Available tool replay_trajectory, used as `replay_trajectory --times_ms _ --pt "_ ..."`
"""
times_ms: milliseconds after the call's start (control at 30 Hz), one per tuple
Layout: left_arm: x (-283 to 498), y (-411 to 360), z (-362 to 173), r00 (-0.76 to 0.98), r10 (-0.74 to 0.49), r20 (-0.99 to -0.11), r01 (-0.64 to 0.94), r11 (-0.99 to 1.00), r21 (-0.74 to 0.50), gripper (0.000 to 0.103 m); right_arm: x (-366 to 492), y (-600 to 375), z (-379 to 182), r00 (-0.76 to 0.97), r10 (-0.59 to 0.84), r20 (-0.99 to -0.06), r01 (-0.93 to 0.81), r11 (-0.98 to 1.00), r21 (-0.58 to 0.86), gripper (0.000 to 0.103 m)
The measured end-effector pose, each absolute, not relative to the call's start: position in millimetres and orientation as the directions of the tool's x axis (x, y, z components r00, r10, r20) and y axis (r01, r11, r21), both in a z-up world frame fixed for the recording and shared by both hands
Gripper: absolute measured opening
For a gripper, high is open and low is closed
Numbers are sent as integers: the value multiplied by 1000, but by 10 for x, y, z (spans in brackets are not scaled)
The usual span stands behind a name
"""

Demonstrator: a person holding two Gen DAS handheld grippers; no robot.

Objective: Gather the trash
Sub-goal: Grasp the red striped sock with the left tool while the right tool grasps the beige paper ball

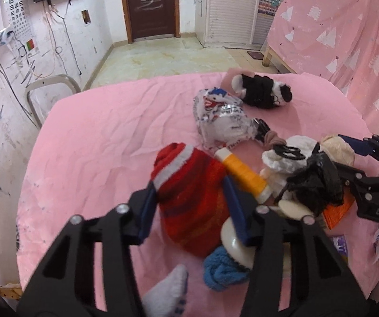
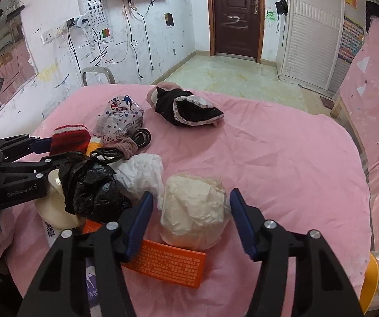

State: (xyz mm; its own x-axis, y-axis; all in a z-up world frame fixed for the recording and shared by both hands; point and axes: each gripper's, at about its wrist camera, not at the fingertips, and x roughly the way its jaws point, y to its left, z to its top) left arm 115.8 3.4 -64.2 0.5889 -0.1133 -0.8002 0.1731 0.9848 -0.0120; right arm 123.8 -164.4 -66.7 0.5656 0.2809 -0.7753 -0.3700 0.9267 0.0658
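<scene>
1. My left gripper (image 1: 190, 198) points down at the pink sheet (image 1: 97, 132), its two blue pads on either side of a red striped sock (image 1: 189, 185). The left pad touches the sock's striped cuff and the right pad lies along its other side, so I read this as a clasp on the sock.
2. Just right of that sock lies a spool of orange thread (image 1: 245, 171), touching it. A blue sock (image 1: 221, 269) and a white sock (image 1: 168, 290) sit below, near my gripper's base.
3. My right gripper (image 2: 191, 211) straddles a cream wad of crumpled paper (image 2: 194, 211). I see a narrow gap of sheet between the left pad and the wad; on the right I cannot tell whether the pad touches. I call it unclenched, with the wad between the pads.
4. The rest of the trash lies close by: a crumpled black plastic bag (image 2: 91, 187) just left of the wad, a white crumpled tissue (image 2: 142, 171) between the two, and a printed snack wrapper (image 2: 120, 121) further back.
5. An orange box (image 2: 168, 264) lies flat in front of the wad, touching its lower edge.
6. A black and pink garment (image 2: 186, 108) rests apart, towards the far edge of the sheet.
</scene>
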Motion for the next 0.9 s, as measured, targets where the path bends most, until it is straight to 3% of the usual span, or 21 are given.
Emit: replay_trajectory --times_ms 67,500,600,667,900 --pt "1162 16 -630 596 -98 -797 166 986 2 28 1239 -1678 -664 562 288 -775 -368 927 77 44" --pt "1185 68 -625 585 -109 -803 131 991 -39 26 1171 -1966 -673 529 351 -772 -347 920 181 44" --pt "1171 98 -637 582 -112 -805 131 990 -43 26 1150 -2031 -644 531 362 -766 -340 919 198 50" --pt "1166 120 -643 582 -113 -806 130 991 -45 26 1110 -2068 -600 542 371 -754 -340 917 207 61" --pt "1134 120 -652 584 -99 -806 121 992 -34 26 1106 -2074 -563 555 354 -753 -331 924 190 62"
